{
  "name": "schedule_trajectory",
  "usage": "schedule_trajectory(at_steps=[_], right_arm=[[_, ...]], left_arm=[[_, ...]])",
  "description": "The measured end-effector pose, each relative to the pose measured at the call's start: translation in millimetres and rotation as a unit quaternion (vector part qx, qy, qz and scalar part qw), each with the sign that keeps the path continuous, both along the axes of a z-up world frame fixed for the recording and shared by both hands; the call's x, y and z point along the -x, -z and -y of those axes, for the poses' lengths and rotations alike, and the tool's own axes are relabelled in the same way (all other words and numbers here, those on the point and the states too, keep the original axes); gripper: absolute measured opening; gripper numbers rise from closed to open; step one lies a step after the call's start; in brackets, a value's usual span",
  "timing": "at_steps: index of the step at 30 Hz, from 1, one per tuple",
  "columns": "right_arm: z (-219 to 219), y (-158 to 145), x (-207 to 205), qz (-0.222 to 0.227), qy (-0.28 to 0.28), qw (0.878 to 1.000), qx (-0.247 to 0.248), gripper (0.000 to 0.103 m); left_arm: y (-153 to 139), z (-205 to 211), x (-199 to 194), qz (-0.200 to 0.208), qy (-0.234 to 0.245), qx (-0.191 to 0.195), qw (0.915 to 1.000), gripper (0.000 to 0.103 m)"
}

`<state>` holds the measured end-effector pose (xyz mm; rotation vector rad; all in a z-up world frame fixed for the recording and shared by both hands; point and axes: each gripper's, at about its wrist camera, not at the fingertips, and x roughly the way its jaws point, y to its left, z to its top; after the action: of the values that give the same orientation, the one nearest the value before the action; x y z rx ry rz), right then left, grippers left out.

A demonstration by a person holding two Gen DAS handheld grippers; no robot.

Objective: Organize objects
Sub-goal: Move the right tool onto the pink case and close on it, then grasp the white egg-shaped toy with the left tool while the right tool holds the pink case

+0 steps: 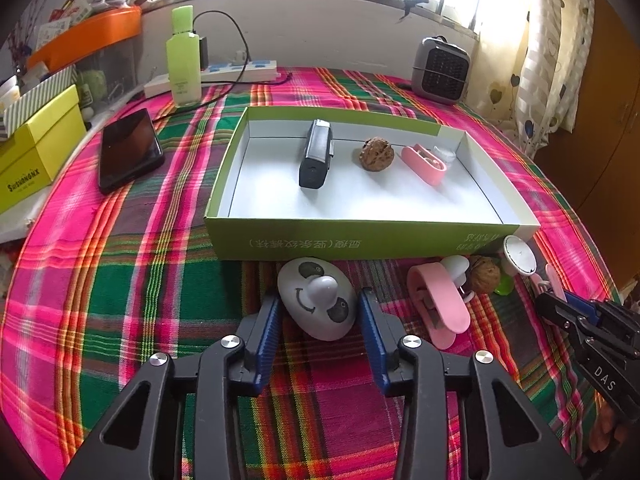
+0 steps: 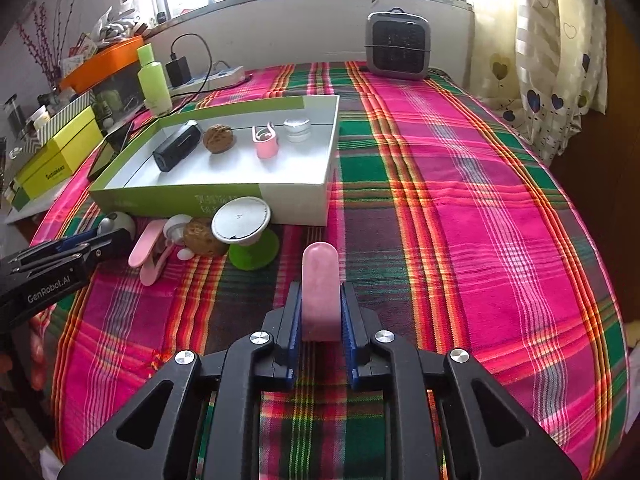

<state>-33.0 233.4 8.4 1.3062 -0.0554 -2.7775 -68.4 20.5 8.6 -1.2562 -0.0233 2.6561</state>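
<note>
My right claw (image 2: 320,312) is squeezed tight on a pink block (image 2: 320,284), which lies on the checked cloth (image 2: 480,240) near the green box (image 2: 224,200). My left claw (image 1: 320,312) sits around a grey toy with a smiley face (image 1: 316,304); one pad touches it, and I cannot tell if the other does. Inside the box I see a black gadget (image 1: 316,154), a walnut (image 1: 377,153) and a pink clip (image 1: 424,164).

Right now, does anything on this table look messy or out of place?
Yes. A pink clip, a walnut and a white-topped green stand huddle in a jumble outside the box, while matching items sit in a neat row inside.
</note>
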Motion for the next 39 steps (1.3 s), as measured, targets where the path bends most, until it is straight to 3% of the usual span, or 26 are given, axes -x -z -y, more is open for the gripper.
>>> schedule_trajectory(at_steps=[12, 27, 39], right_arm=[[10, 1, -9, 0.004, -0.044, 0.999, 0.003, 0.019], [16, 2, -4, 0.002, -0.047, 0.999, -0.01, 0.019], [16, 2, -1, 0.001, -0.053, 0.999, -0.008, 0.019]], left_arm=[[0, -1, -16, -0.004, 0.053, -0.005, 0.9985, 0.036], [0, 10, 2, 0.015, -0.011, -0.036, 0.9992, 0.041], [1, 12, 9, 0.005, -0.043, -0.042, 0.9982, 0.039]])
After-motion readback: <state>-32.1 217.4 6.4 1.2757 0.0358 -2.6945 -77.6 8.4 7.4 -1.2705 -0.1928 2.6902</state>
